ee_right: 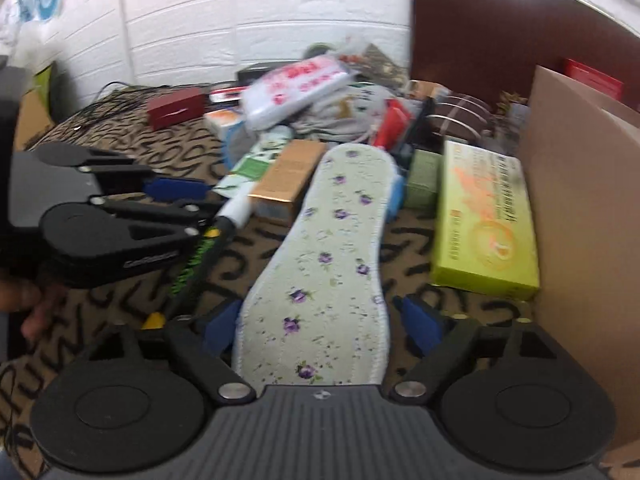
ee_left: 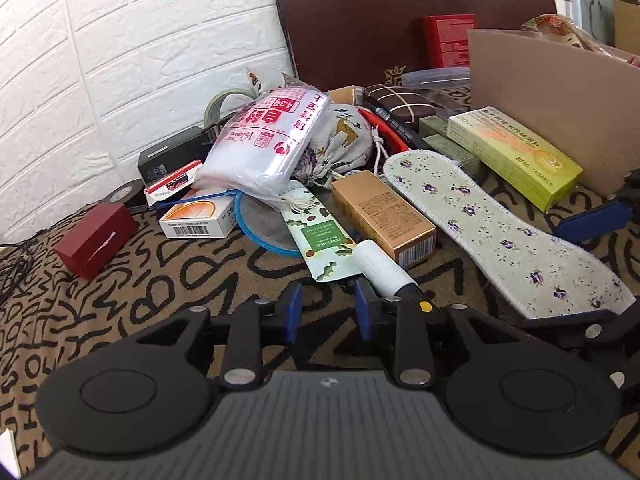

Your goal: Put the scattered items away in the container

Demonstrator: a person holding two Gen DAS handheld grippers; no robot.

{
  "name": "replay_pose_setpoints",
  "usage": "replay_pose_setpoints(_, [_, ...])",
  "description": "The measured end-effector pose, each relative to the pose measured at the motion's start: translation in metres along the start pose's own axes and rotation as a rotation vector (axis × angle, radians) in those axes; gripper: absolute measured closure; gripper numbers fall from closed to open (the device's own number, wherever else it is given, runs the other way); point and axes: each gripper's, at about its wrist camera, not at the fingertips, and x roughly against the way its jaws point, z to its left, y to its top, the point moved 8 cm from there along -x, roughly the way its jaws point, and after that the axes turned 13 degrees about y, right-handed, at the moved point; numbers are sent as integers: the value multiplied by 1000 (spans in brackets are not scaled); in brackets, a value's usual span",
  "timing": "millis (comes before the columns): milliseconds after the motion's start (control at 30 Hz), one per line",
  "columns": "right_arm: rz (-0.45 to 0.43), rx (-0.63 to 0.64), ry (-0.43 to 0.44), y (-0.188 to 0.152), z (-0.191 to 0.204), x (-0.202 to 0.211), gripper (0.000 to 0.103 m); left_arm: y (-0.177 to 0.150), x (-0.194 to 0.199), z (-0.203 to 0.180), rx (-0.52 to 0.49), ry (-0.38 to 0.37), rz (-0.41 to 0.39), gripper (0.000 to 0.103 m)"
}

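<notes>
Worktop (ee_left: 120, 304) under a tan cloth with black squiggles, white brick-pattern wall (ee_left: 120, 40) at upper left. Left hand-held gripper (ee_left: 327, 312), lower centre, released, jaws parted beside a white-capped pen (ee_left: 380, 268). Right hand-held gripper (ee_right: 320, 320) released, jaws straddling the floral insole (ee_right: 320, 264). Cardboard container (ee_right: 580, 208) at right edge, yellow-green box (ee_right: 484, 220) just beside it.

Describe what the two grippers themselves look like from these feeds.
Both match: the left gripper and right gripper have black linkage arms with silver pivot pins, blue finger pads, two round black discs at the base and a ribbed grey body between them. No cables or sleeves show on them.
</notes>
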Motion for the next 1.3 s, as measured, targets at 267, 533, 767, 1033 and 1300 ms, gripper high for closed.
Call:
replay_pose_setpoints(267, [5, -26, -16, 12, -11, -7, 0, 4, -5, 12, 120, 52, 117, 31])
replay_pose_setpoints(533, [14, -40, -34, 14, -23, -21, 0, 6, 5, 5, 105, 91, 135, 22])
replay_pose_setpoints(767, [0, -20, -49, 4, -25, -9, 0, 7, 26, 4, 157, 168, 105, 9])
replay_pose_setpoints(1033, [-33, 15, -33, -3, -19, -4, 0, 9, 33, -14, 102, -38, 45, 2])
replay_pose_setpoints(1300, [-19, 42, 30, -15, -10, 11, 1, -1, 14, -38, 73, -102, 115, 18])
